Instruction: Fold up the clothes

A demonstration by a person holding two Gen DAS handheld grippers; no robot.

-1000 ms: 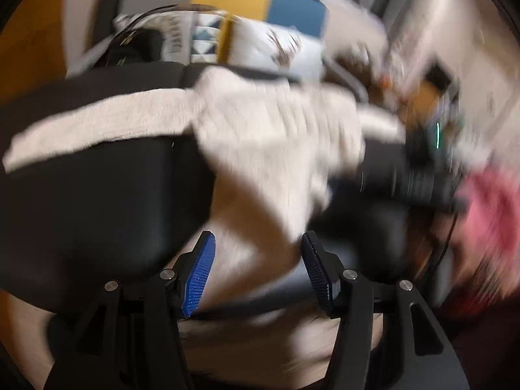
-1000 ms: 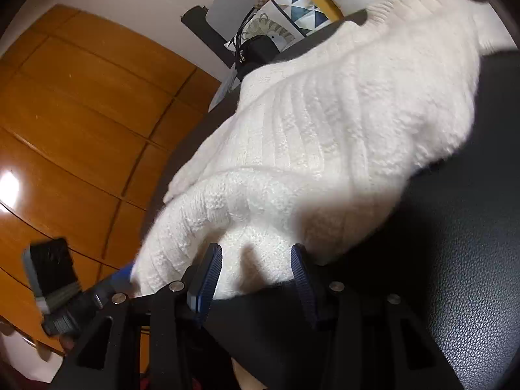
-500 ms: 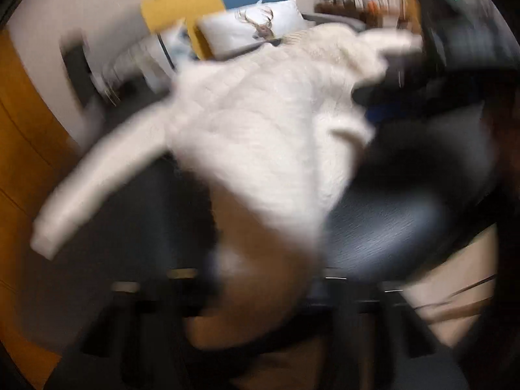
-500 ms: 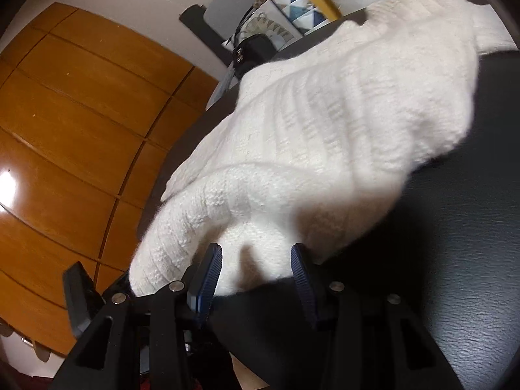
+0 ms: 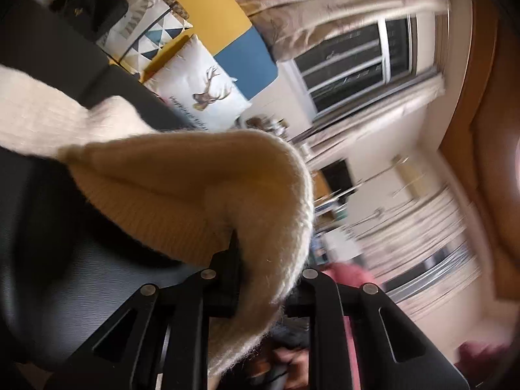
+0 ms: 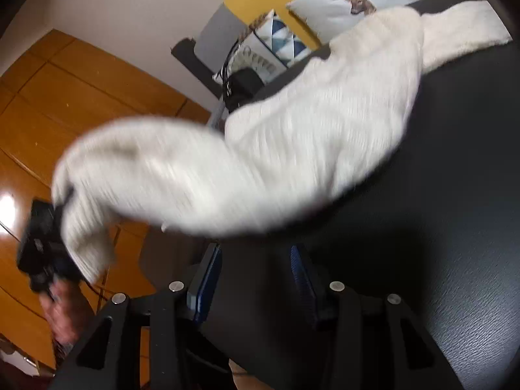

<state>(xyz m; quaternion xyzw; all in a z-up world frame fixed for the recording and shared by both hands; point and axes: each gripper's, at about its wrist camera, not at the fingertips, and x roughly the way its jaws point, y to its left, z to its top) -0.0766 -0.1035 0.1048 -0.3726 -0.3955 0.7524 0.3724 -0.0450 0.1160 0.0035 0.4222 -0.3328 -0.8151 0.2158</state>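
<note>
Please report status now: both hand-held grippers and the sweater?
Left hand-held gripper shut on sweater, edge lifted. Right hand-held gripper open, empty. Nothing in the way.

sweater (image 6: pixel 292 149): 1 | cushions (image 5: pixel 208 91): 2 | grippers (image 6: pixel 256 260): 2 | bag (image 5: pixel 91 8): 1

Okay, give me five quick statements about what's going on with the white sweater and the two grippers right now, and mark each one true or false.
1. The left gripper is clamped on a fold of the white sweater. True.
2. The sweater lies on a wooden table. False: it lies on a black padded surface.
3. The right gripper is gripping the sweater. False: its jaws are apart with only the black surface between them.
4. A pillow with a deer print sits beyond the sweater. True.
5. The sweater is already folded into a neat square. False: one end is lifted and a sleeve trails out.
</note>
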